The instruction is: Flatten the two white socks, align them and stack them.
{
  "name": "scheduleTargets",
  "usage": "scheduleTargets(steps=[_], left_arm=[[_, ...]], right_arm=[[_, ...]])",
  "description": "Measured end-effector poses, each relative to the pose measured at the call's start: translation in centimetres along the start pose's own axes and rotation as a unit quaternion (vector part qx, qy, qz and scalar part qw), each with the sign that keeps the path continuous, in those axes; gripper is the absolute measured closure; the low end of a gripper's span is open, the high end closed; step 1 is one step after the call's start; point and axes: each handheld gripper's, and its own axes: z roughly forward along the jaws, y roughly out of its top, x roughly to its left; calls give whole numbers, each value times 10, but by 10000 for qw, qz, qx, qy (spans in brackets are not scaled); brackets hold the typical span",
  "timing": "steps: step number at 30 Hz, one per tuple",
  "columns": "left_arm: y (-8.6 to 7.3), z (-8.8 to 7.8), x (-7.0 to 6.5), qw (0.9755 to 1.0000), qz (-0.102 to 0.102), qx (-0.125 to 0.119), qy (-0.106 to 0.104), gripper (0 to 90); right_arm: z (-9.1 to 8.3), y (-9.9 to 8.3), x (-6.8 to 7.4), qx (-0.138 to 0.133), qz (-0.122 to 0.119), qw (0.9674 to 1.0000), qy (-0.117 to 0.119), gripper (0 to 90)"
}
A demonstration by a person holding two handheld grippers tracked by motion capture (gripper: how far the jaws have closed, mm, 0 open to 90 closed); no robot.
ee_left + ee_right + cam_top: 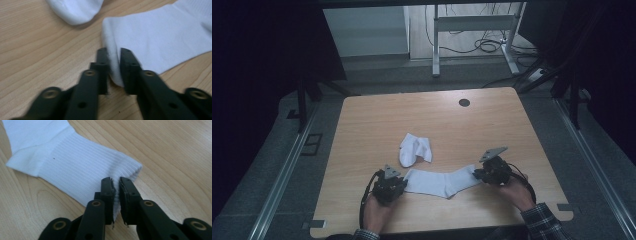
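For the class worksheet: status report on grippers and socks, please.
Left gripper at flat sock's toe end, right gripper at its cuff, fabric between jaws. Second sock lies apart. Nothing blocking.

Two white socks are lying on the table (362, 125), one flat sock (439, 181) nearest the front edge, one folded sock (414, 149) just behind it, and two grippers are working.

Light wood bench (377, 125) w/ rounded corners and a dark round cable hole (464, 102) near the far edge. Grey carpet floor (272, 165) around it, metal rails (282, 175) along both sides. Behind – a white-framed desk (472, 30) w/ black cables (487, 46) tangled on the floor under it. Far room bright – near sides & corners v. dark, black stands (302, 102) at the edges.
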Motion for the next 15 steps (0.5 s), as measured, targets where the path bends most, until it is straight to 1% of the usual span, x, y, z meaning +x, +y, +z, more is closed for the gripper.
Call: scheduleTargets(steps=[3, 4, 6, 8, 10, 12, 15], left_arm=[[8, -10, 7, 9997, -100, -211, 53, 627], [11, -13, 10, 9995, -130, -269, 97, 619], [17, -15, 16, 9994, -141, -298, 146, 609], [23, -14, 23, 9992, -111, -282, 272, 604], [31, -12, 31, 9990, -174, -289, 293, 612], [38, -7, 38, 9989, -220, -291, 311, 615], [49, 1, 45, 9987, -289, -264, 330, 618]], right_arm=[[-8, 1, -6, -240, 87, 9997, -66, 701], [-11, 1, -8, -319, 141, 9993, -95, 682], [-15, -1, -15, -403, 230, 9988, -169, 659], [-17, -5, -22, -454, 309, 9981, -293, 635], [-18, -9, -29, -474, 355, 9974, -401, 617], [-20, -12, -36, -531, 425, 9966, -459, 603], [-21, -18, -45, -564, 508, 9954, -585, 592]])
